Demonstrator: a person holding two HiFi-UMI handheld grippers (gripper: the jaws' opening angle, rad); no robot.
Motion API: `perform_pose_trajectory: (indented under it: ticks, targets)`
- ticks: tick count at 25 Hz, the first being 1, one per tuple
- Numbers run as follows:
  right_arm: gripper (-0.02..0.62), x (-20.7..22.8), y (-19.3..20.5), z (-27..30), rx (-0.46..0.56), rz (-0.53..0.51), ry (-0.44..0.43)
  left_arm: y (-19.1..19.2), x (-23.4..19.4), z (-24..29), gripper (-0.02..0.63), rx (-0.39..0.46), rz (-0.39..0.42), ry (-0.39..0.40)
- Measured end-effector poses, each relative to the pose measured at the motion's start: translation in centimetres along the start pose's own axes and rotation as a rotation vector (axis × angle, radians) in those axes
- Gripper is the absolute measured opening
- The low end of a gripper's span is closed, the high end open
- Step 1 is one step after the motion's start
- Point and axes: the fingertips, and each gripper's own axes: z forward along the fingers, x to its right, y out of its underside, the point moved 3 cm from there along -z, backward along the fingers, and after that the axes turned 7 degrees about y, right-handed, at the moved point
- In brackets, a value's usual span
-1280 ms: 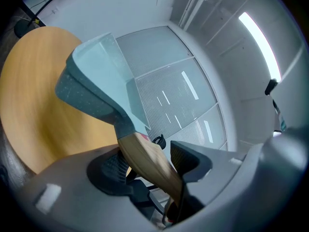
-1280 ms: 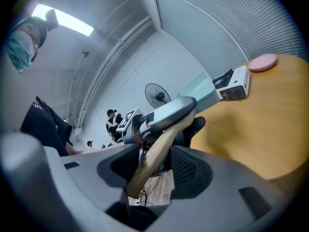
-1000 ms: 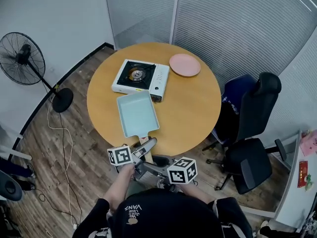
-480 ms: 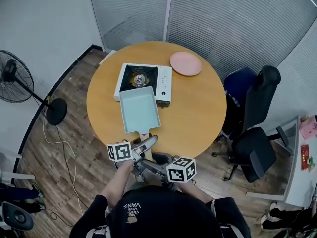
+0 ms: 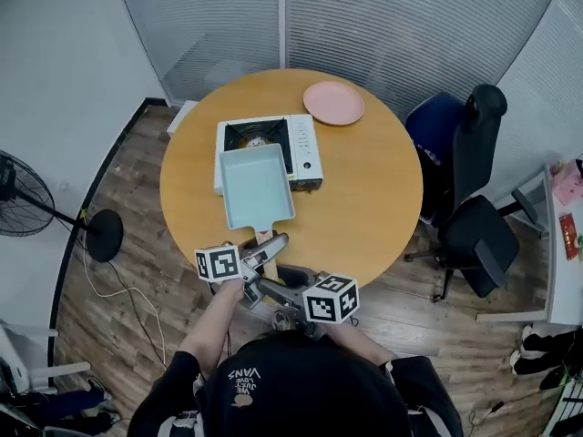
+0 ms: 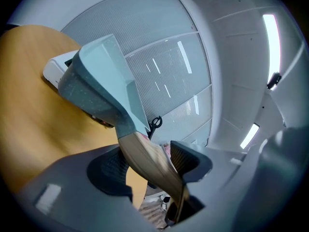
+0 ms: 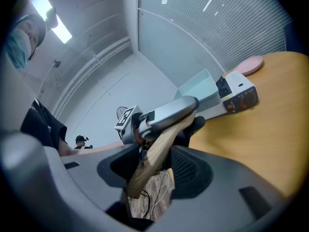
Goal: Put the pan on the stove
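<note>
A light blue rectangular pan [image 5: 255, 188] with a wooden handle [image 5: 265, 260] hangs over the round table, its far end overlapping the near left part of the white gas stove [image 5: 306, 149]. My left gripper [image 5: 262, 248] is shut on the handle close to the pan. My right gripper [image 5: 261, 287] is shut on the handle's end, behind the left one. In the left gripper view the handle [image 6: 145, 158] runs between the pads up to the pan [image 6: 96, 76], with the stove [image 6: 54, 67] beyond. The right gripper view shows the handle [image 7: 154, 151], the left gripper [image 7: 164, 112] and the stove [image 7: 236, 95].
A pink plate [image 5: 333, 103] lies on the wooden table [image 5: 364, 208] behind the stove. Two dark office chairs [image 5: 474, 235] stand to the right of the table. A standing fan [image 5: 18, 194] is at the left, and glass walls lie behind.
The pan, held by both grippers, has travelled from the table's near part toward the stove and now overlaps it. The view has swung with the person.
</note>
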Motion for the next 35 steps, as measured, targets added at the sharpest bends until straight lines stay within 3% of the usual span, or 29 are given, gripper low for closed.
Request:
perform_pose_trajectory:
  ticks: [10,35]
  targets:
    - [0.193,2.0,-1.4,1.5,0.005,-0.004,0.028,-1.8,-1.9,1.3,0.249,-0.018,0.004,0.012]
    - [0.195,11.1,-7.9,8.7,-0.069,0.016,0.031,-9.9,-11.3,5.9,0.25,-0.042,-0.045,-0.01]
